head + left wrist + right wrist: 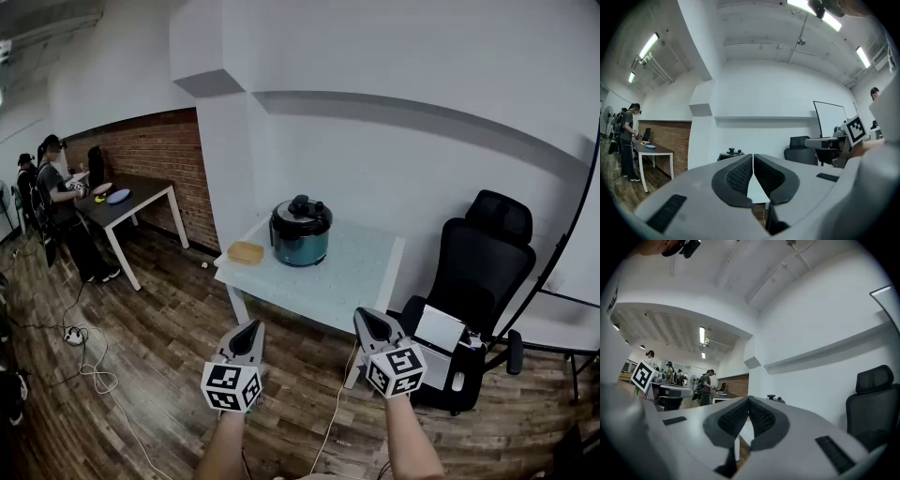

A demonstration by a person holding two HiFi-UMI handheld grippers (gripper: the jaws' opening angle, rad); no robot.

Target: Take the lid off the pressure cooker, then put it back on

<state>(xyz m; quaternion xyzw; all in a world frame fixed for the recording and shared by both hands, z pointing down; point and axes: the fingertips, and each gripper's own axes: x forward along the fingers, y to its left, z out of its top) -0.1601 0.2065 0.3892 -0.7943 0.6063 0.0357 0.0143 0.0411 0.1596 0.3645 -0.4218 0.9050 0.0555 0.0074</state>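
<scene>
White bench [361, 274] carries the cooker [300, 239], lid [301, 210] on. Well short of it, left tool [252, 326] and right tool [363, 315] are both closed, empty.

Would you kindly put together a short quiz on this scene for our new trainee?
1. True or false: the lid sits on the pressure cooker.
2. What lies on the table beside the cooker? A) a tan object B) a red mug C) a knife
3. Fill in: the jaws of the left tool and the right tool are ___, with nothing between them.
Key: 1 true; 2 A; 3 shut.
</scene>
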